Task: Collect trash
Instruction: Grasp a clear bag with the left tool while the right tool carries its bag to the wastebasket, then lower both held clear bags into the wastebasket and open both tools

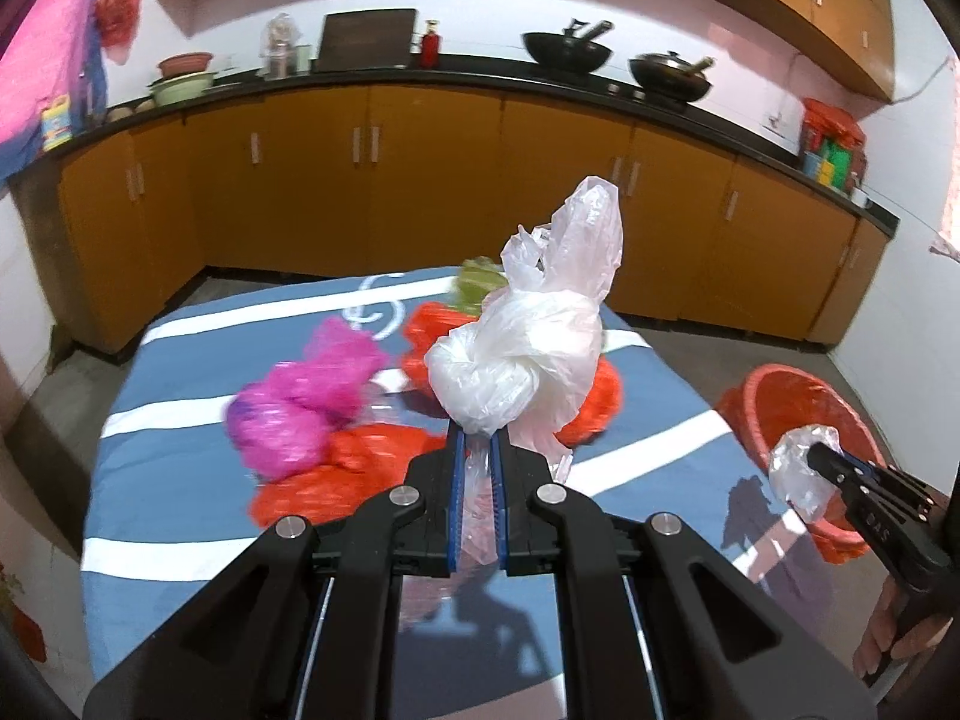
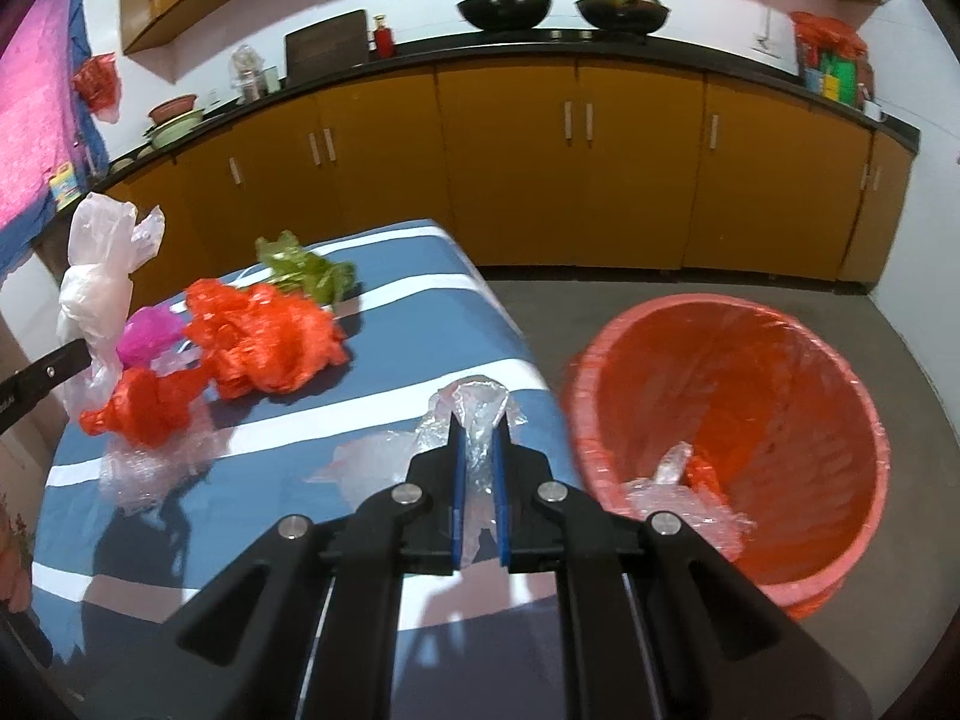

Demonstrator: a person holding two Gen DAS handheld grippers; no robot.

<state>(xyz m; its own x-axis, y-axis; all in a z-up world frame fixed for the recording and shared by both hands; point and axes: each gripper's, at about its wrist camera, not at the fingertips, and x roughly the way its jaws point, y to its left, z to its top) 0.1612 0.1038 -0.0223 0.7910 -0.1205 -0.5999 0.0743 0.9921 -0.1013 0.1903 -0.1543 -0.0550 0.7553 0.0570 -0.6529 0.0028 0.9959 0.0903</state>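
My left gripper (image 1: 478, 441) is shut on a knotted white plastic bag (image 1: 528, 348) and holds it above the blue striped table (image 1: 180, 516); the bag also shows in the right wrist view (image 2: 96, 294). My right gripper (image 2: 478, 435) is shut on a clear plastic wrapper (image 2: 477, 414) near the table's right edge, beside the red bin (image 2: 798, 360). In the left wrist view the right gripper (image 1: 819, 456) holds the wrapper (image 1: 798, 468) in front of the bin (image 1: 780, 396). Pink (image 1: 300, 408), red (image 2: 264, 336) and green (image 2: 306, 267) bags lie on the table.
The red bin stands on the floor to the right of the table and holds clear and red plastic (image 2: 684, 486). Clear wrap (image 2: 144, 474) lies on the table's left part. Orange cabinets (image 2: 570, 180) with a black counter line the back wall.
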